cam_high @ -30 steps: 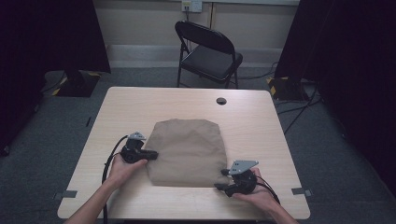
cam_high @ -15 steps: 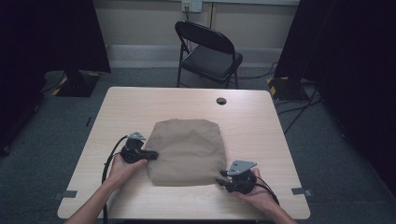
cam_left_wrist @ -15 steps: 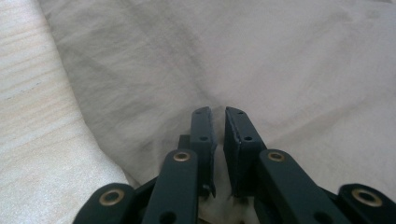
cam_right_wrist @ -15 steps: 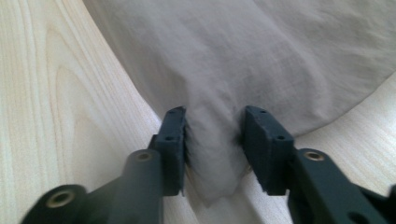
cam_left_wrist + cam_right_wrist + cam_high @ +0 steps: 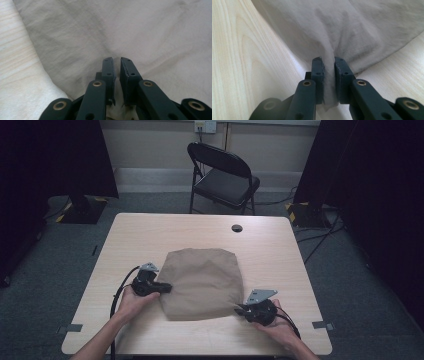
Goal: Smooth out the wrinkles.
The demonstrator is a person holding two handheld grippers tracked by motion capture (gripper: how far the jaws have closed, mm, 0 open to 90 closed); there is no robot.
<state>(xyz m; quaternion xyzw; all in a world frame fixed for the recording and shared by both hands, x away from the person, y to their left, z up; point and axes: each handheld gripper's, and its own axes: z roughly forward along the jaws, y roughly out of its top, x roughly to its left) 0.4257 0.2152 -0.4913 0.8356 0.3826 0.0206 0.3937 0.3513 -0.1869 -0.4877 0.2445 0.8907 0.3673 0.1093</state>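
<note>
The counter [image 5: 280,250] carries a tan cloth [image 5: 202,280], folded flat near its middle, toward the person's side. Beyond the counter stands a chair [image 5: 225,177].

The left claw [image 5: 165,288] grips the cloth's left edge; its jaws are pressed onto a pinch of fabric. The right claw [image 5: 239,308] sits at the cloth's near right corner. Its jaws have just been closing and now pinch a raised fold of cloth between the pads.
</note>
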